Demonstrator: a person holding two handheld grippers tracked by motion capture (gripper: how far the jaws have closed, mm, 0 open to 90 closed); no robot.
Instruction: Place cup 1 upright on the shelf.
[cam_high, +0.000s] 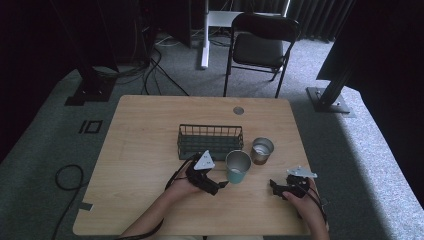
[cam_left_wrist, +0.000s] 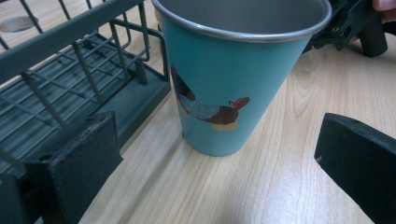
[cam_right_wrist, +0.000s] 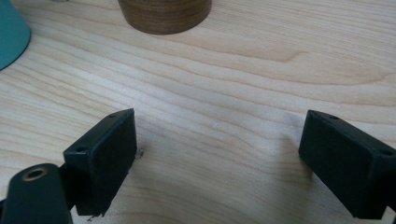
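Teal cup (cam_left_wrist: 233, 79): upright on the table (cam_high: 150, 130), ahead of and between your left gripper (cam_high: 220, 185) fingers (cam_left_wrist: 79, 163), which were spread wide and touched nothing. The left gripper view added a bird print on the cup wall and the wire basket (cam_left_wrist: 70, 93) just beyond the left-hand finger.

Right gripper (cam_high: 274, 187): fingers (cam_right_wrist: 105, 154) parted, empty, low over bare wood. Its own view showed a wood-grain cup (cam_right_wrist: 163, 14) base ahead; the high view showed that cup's metal rim beside the teal one.
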